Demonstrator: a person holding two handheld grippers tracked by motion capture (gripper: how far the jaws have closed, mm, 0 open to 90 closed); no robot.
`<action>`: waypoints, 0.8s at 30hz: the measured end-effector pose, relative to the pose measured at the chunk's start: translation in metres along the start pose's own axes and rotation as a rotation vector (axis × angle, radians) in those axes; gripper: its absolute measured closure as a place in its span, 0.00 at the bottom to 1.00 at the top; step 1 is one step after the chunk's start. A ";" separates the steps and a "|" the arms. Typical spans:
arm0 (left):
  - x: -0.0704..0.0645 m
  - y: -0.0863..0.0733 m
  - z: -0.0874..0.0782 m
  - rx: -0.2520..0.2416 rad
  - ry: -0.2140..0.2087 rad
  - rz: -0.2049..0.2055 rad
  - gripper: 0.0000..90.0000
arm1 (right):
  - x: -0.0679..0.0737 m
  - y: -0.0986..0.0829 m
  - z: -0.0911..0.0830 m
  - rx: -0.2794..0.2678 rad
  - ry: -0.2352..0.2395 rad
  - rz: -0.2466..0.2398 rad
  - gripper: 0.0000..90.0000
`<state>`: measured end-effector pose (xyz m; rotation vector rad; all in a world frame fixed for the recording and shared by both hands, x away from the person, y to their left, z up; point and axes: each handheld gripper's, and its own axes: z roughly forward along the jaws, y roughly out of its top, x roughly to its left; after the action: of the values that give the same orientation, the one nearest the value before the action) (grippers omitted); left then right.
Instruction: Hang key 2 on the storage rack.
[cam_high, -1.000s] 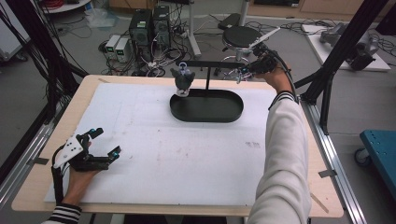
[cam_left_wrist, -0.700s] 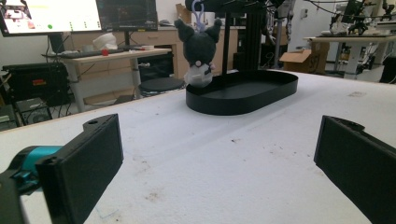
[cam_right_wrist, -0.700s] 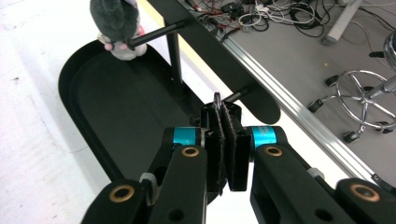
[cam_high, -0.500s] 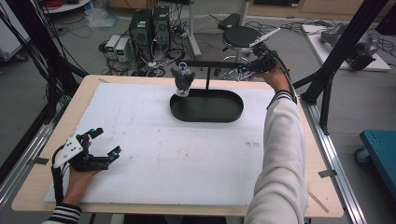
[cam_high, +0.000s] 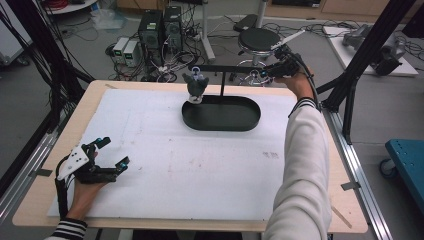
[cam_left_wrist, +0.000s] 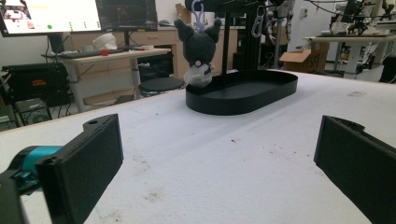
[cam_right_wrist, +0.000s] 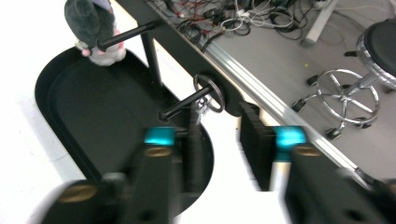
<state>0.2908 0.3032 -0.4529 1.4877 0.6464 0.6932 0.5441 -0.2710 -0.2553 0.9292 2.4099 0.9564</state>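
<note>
black oval tray (cam_high: 221, 114) sits at the far middle of the white-covered table (cam_high: 200, 170) in the high view, a stand rising from it with a dark plush keychain (cam_high: 195, 85) hanging at the crossbar's left end. the right gripper (cam_high: 267, 71) is up at the bar's right end; the left gripper (cam_high: 107, 159) rests near the front left edge, jaws spread wide.

left gripper view: both jaws far apart over bare table, the plush keychain (cam_left_wrist: 200, 46) well ahead, dangling at the tray's (cam_left_wrist: 243, 91) rim.

right gripper view: jaws parted with a gap, just below a metal ring (cam_right_wrist: 209, 95) on a peg; nothing pinched
</note>
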 end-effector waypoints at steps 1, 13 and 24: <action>0.000 0.000 0.000 -0.002 0.000 -0.001 0.02 | 0.000 0.000 -0.002 -0.013 -0.009 0.009 0.52; 0.000 0.000 0.000 -0.001 0.001 -0.003 0.02 | 0.015 -0.014 -0.034 -0.178 -0.055 0.069 0.01; 0.000 0.000 0.000 -0.001 0.003 -0.006 0.02 | 0.065 -0.045 -0.084 -0.435 0.031 0.037 0.01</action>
<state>0.2908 0.3033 -0.4529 1.4839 0.6528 0.6912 0.4320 -0.2885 -0.2363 0.7991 2.0838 1.4410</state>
